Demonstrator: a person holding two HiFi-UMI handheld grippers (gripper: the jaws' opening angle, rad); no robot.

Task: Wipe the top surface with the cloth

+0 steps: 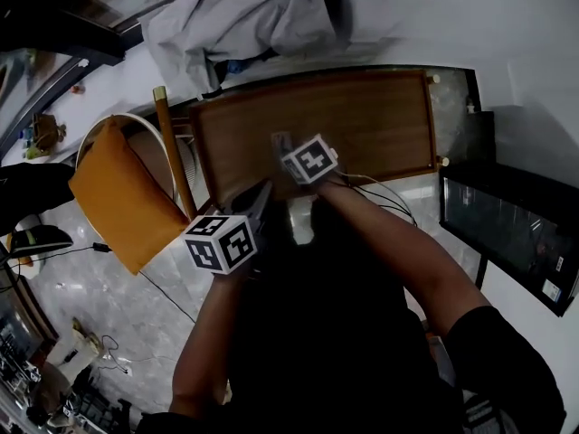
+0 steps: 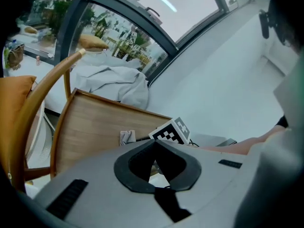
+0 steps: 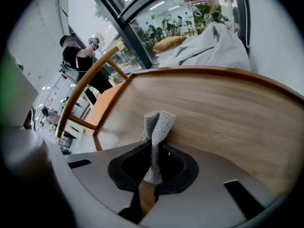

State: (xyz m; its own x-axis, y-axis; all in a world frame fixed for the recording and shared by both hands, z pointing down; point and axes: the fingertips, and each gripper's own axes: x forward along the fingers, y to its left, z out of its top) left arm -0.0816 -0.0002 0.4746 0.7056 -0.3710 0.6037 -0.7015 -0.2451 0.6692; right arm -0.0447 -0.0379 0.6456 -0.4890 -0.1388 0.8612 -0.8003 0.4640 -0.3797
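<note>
Your right gripper (image 3: pixel 153 145) had its jaws closed on the cloth (image 3: pixel 158 122), a grey knitted piece pinched in a fold that stood up past the tips. The gripper was over the table (image 3: pixel 228 108), about the middle of the brown wooden top and a little toward the near edge. No view showed whether the cloth touched the wood

Your left gripper (image 2: pixel 154 146) had its jaws together with nothing between them. It was held at the near left corner of the table, nearer to you than the right one and to its left. Its camera looked across the wood at the cloth and at the right gripper's marker cube (image 2: pixel 172 131) just right of it

A chair (image 1: pixel 167 143) stood at the table's left, its curved wooden back close beside the left edge, with an orange cushion (image 1: pixel 122 197) on it. A heap of grey fabric (image 1: pixel 244 12) lay beyond the table's far edge, on the left half. A dark cabinet (image 1: pixel 507 233) stood to the right of the table. In the right gripper view a person (image 3: pixel 76 56) in black stood far off, past the chair
</note>
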